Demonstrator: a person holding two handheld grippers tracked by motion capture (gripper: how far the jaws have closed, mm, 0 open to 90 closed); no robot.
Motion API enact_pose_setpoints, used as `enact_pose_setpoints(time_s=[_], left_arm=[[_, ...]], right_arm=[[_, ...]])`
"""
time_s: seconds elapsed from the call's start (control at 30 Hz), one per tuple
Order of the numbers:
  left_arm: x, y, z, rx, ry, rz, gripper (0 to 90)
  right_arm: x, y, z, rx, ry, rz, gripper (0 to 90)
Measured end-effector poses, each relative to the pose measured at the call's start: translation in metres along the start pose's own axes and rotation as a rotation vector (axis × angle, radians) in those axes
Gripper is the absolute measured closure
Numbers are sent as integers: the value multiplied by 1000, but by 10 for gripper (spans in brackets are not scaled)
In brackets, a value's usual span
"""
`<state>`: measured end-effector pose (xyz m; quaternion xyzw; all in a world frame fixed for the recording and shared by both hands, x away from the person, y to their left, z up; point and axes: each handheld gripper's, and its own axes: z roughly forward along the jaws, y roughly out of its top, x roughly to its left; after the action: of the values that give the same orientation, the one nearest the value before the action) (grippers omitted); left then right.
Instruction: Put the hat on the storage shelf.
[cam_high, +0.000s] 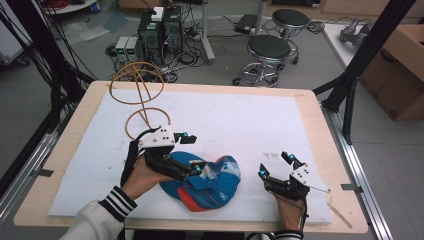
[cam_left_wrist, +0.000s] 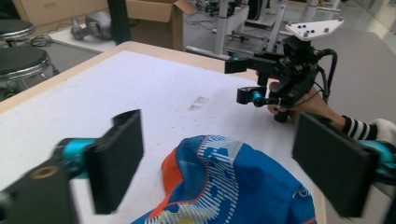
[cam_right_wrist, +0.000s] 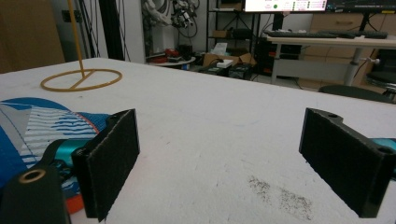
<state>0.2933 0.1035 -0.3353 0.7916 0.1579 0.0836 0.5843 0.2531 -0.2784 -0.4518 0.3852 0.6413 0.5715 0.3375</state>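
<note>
Blue fabric with orange trim and white striping: a cap (cam_high: 207, 182) lies crumpled at the near middle of the white mat (cam_high: 240, 120), close to the mat's front edge; its longer side runs roughly left to right across the mat. Taking the cap as the landmark: the left gripper (cam_high: 192, 152) sits just over the cap's left end, jaws spread wide and clasping nothing, one jaw on the near side over the fabric and one beyond it; in the left gripper view the cap (cam_left_wrist: 233, 186) lies low between the two black pads (cam_left_wrist: 116, 158), directly ahead and beneath. The right gripper (cam_high: 275, 165) stands to the right of the cap, apart from it, jaws likewise parted and empty, resting low over bare mat; in the right gripper view the cap (cam_right_wrist: 37, 126) lies off to its left. Judgement: the left hand (cam_high: 142, 177) is the nearer and better placed to close on the cloth; the right would have to travel leftward. Beyond the cap, toward the mat's far left corner, a thin wire stand (cam_high: 140, 95) with ring base rises upright, well apart.
</note>
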Motion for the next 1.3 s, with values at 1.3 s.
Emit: enact_pose_setpoints(time_s=[1.3], left_arm=[[22, -52, 10, 369, -135, 179, 108]], right_arm=[[0, 0, -1, -7, -1, -1, 114]])
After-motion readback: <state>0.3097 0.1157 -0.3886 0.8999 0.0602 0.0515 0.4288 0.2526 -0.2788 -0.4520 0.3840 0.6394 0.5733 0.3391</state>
